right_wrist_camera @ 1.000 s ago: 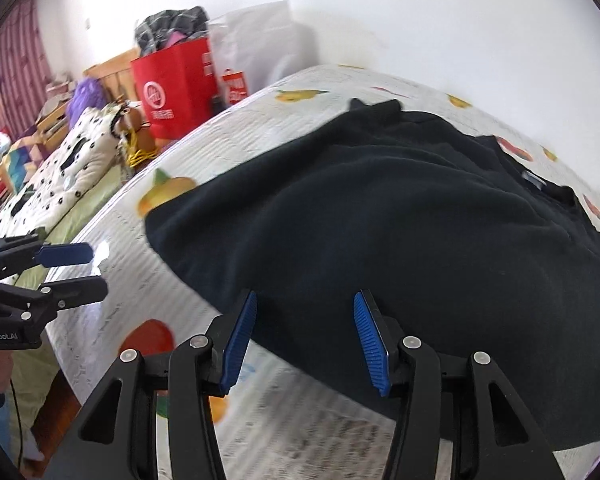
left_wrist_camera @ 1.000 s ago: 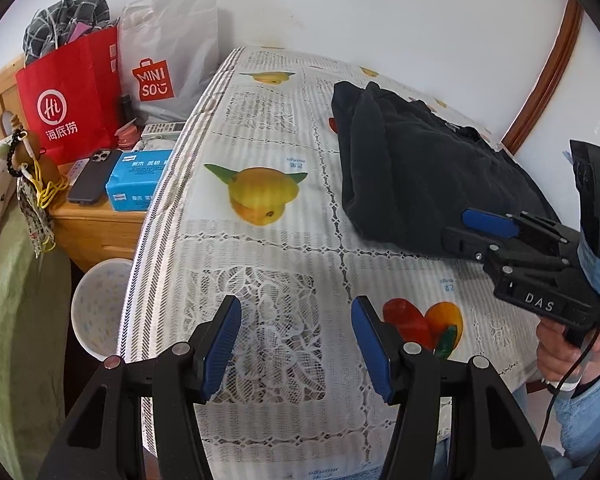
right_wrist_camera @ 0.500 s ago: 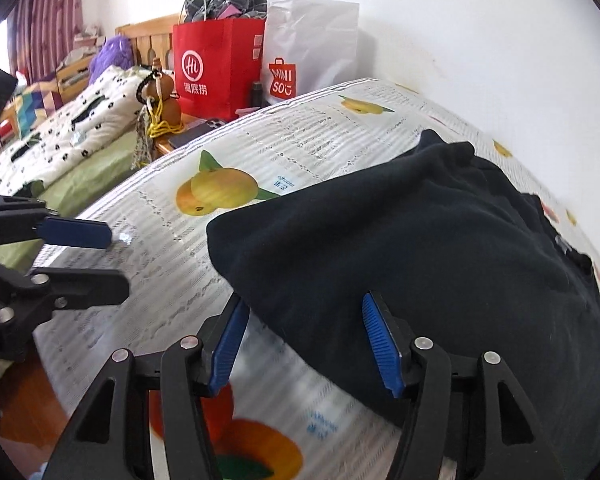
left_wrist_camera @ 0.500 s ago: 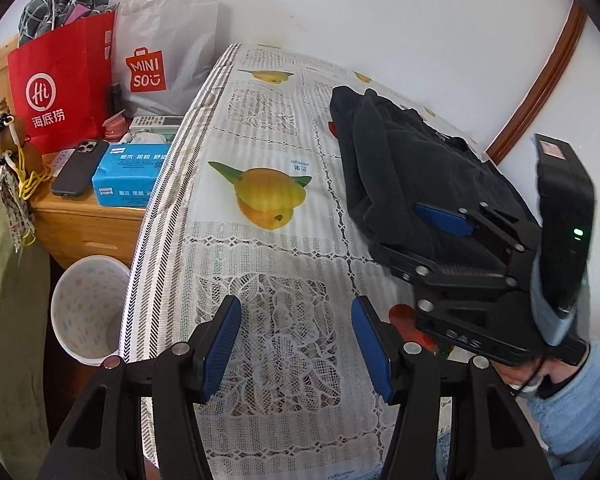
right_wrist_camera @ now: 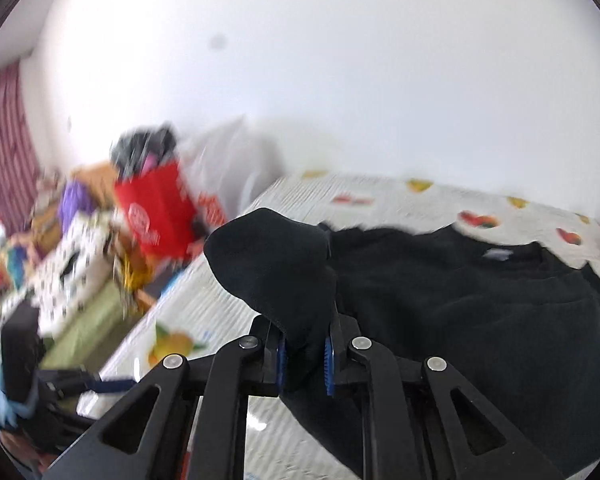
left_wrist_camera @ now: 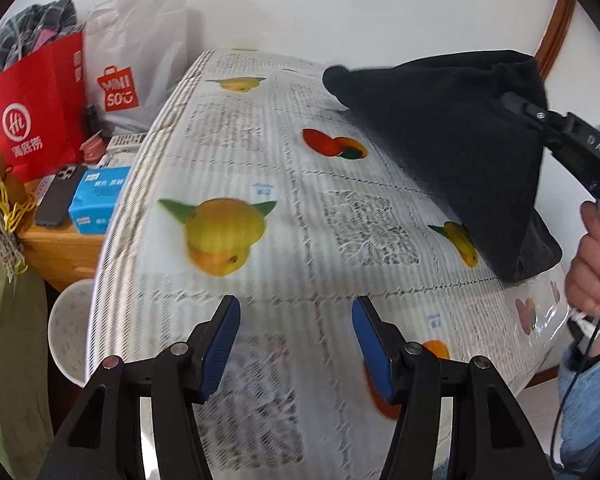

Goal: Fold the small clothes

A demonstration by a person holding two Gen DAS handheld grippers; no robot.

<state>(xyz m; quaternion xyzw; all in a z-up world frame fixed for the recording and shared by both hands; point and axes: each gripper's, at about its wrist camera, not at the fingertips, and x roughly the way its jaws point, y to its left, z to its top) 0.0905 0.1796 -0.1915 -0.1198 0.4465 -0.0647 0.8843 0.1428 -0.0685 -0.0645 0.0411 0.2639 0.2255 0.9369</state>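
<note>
Two handheld grippers are seen over a table covered with a white cloth printed with fruit. A black garment is spread across the right part of the table, and one edge of it is lifted off the surface. That raised edge is pinched by the right gripper, whose blue pads are closing and already pressed against a fold of the fabric, which bulges up above them. In the left wrist view the same garment is shown pulled up into a dark peak, with its lower corner still resting on the table, and a hand is seen gripping the handle of the right gripper.

The left gripper is held over bare tablecloth near the table's front edge; its fingers stand apart with nothing between them.

Beside the table, on a wooden nightstand, a red paper bag is stuffed with dark and checked cloth. A white plastic shopping bag stands next to it; its contents cannot be made out. A blue tissue pack and a phone lie in front of the bags. A white bin stands on the floor below; its contents cannot be told.
</note>
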